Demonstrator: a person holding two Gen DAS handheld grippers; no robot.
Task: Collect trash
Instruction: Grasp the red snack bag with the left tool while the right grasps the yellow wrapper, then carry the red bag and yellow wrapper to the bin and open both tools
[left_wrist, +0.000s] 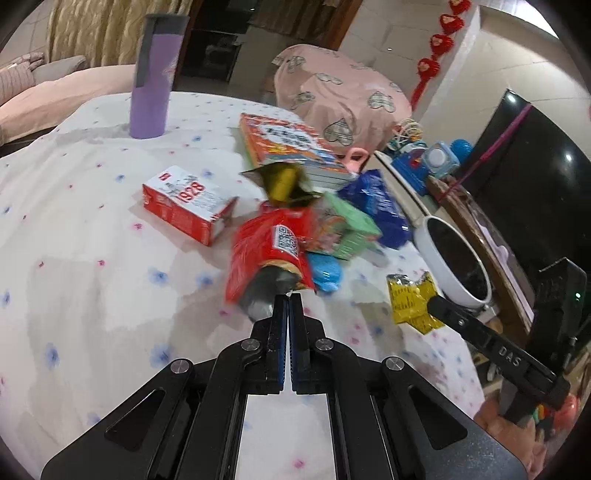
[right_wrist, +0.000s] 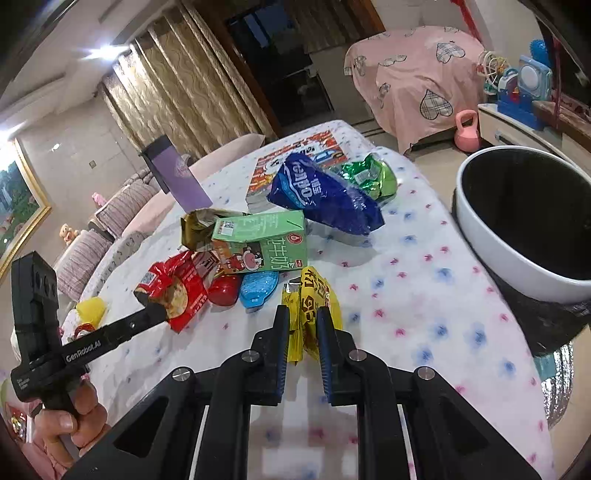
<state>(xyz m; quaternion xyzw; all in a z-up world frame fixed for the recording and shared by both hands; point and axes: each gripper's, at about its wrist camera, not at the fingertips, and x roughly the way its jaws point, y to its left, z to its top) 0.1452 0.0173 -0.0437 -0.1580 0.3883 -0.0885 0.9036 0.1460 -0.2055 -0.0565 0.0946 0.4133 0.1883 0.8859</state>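
Note:
My left gripper (left_wrist: 287, 295) is shut on the edge of a red snack wrapper (left_wrist: 267, 251), held just above the flowered tablecloth (left_wrist: 92, 266); it also shows in the right wrist view (right_wrist: 173, 291). My right gripper (right_wrist: 303, 312) is shut on a yellow wrapper (right_wrist: 314, 299), which shows in the left wrist view (left_wrist: 412, 301). Loose trash lies beyond: a green milk carton (right_wrist: 266, 240), a blue tissue pack (right_wrist: 321, 195), a green foil wrapper (right_wrist: 369, 175), a gold wrapper (left_wrist: 282, 181), a blue plastic piece (right_wrist: 258, 288) and a red one (right_wrist: 223, 290).
A white bin with a dark inside (right_wrist: 528, 221) stands at the table's right edge. A red and white box (left_wrist: 188, 206), a stack of books (left_wrist: 291, 147) and a purple tumbler (left_wrist: 153, 77) stand on the table. A pink covered seat (left_wrist: 340, 92) and toys (left_wrist: 424, 162) lie behind.

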